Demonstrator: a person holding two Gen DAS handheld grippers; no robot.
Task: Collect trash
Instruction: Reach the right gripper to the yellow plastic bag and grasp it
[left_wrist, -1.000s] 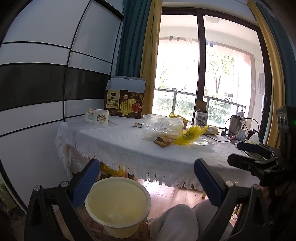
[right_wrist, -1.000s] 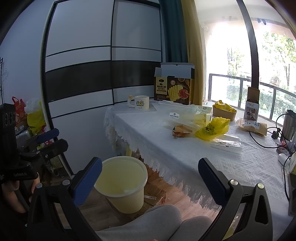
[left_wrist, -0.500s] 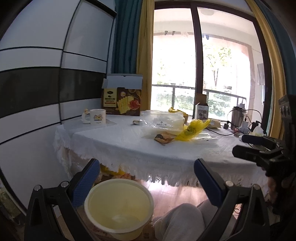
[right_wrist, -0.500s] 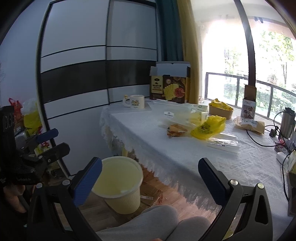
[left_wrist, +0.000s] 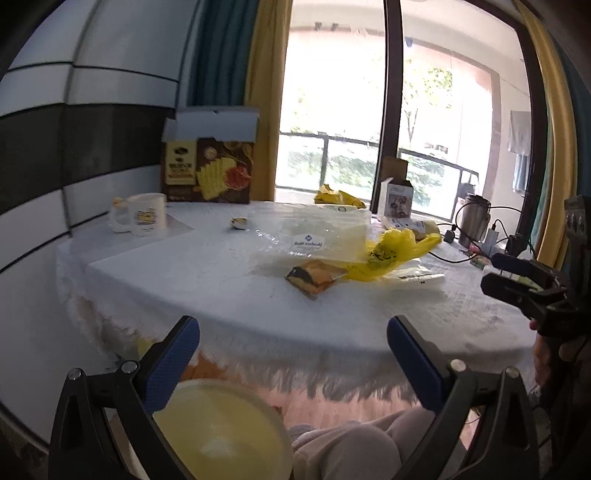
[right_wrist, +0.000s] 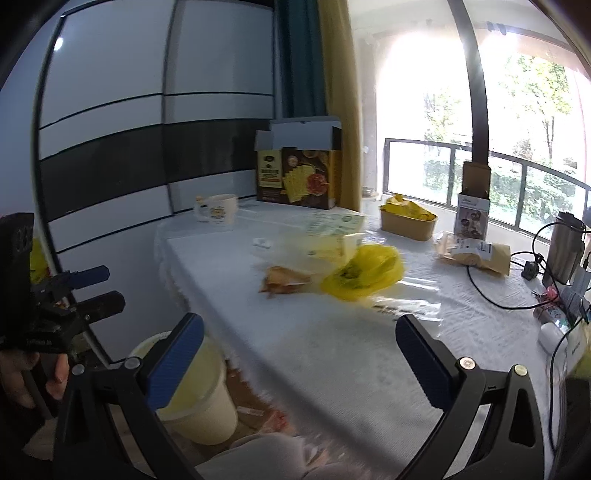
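Left gripper (left_wrist: 293, 343) and right gripper (right_wrist: 299, 338) both spread wide, holding nothing, short of the table (left_wrist: 221, 295); snack wrapper (left_wrist: 314, 277), yellow bag (left_wrist: 399, 247) ahead, bin (left_wrist: 221, 435) below.

no text legible for certain, blue logo label with blurred words on the clear plastic bag (left_wrist: 325, 236) beside the yellow bag (left_wrist: 391, 251), unreadable gold print on the cracker box (left_wrist: 208, 171) behind it, mug (left_wrist: 147, 219) motif illegible
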